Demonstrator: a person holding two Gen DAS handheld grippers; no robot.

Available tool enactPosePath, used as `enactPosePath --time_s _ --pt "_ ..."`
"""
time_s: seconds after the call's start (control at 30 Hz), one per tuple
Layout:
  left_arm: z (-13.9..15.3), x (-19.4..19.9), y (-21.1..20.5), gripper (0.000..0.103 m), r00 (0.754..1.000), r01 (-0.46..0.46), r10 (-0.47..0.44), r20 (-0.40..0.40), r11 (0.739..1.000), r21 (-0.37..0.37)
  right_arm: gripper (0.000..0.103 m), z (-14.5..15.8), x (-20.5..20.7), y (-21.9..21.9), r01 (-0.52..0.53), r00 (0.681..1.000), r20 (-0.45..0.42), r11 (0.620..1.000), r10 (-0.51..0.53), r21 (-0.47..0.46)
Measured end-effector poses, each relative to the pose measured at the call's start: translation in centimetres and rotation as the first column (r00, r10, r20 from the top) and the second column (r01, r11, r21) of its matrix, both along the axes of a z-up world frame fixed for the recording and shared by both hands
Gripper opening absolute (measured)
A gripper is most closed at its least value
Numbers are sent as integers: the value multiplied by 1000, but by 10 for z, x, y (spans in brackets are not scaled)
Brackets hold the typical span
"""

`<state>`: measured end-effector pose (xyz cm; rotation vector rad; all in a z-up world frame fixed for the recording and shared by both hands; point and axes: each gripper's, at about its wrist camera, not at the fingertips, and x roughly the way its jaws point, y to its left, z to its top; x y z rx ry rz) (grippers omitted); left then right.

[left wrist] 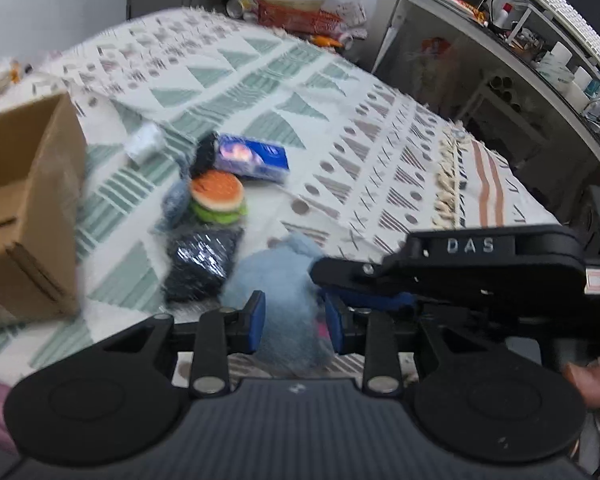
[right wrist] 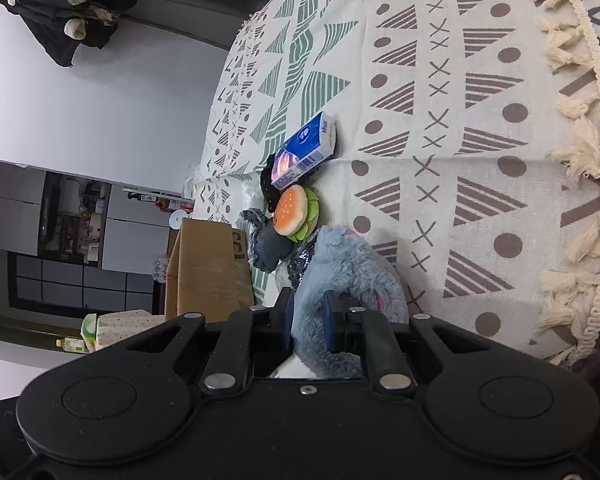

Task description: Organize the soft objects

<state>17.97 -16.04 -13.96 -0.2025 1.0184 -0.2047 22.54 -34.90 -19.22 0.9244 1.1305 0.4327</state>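
Gripping is the step in hand: both grippers are closed on the same blue-grey plush toy (right wrist: 342, 258), which lies on the patterned cloth (left wrist: 340, 128) at the near end of the pile of soft goods.

Cardboard box (left wrist: 28, 208): the largest item and the only container in sight. It stands on the cloth to the left of the pile in the left wrist view, top flaps open. The part of its interior that shows holds nothing visible; the rest is out of frame, so its contents cannot be confirmed.

Plush toy: the left gripper (left wrist: 294, 322) has its blue pads narrowed onto the fur. The right gripper (right wrist: 306, 320) pinches a fold of the same toy, jaws almost together. In my judgement the next move calls for a joint lift and a carry across to the box, with one grip released early so the toy is not stretched.

Remaining pile, near but apart from the box:
- dark glittery bundle (left wrist: 200, 264), beside the toy
- blue tissue pack (left wrist: 254, 158)
- burger-shaped toy (left wrist: 218, 196)
- small white wrapped item (left wrist: 144, 144), identity unclear

None of these is yet boxed.
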Motion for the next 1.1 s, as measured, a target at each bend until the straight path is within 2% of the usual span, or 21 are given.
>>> enactPosePath --time_s 0.33,0.5,0.63,0.9,1.1 --pt "-16 2 1 31 997 -52 54 -51 997 50 19 7 -7 -3 17 1000 27 998 -15 -63" --pt "-15 4 5 31 996 -73 75 -45 996 51 20 2 -5 -1 19 1000 -2 992 -19 -123" --pt "-15 7 6 31 996 -78 80 -40 996 39 26 1 -4 0 18 1000 -7 988 -20 -153" --pt "-15 15 1 32 996 -70 70 -50 998 6 26 -10 -1 3 9 998 -63 984 -21 -176" --pt "-27 21 2 32 994 -78 80 -68 997 28 26 -19 3 7 -5 995 -99 982 -14 -187"
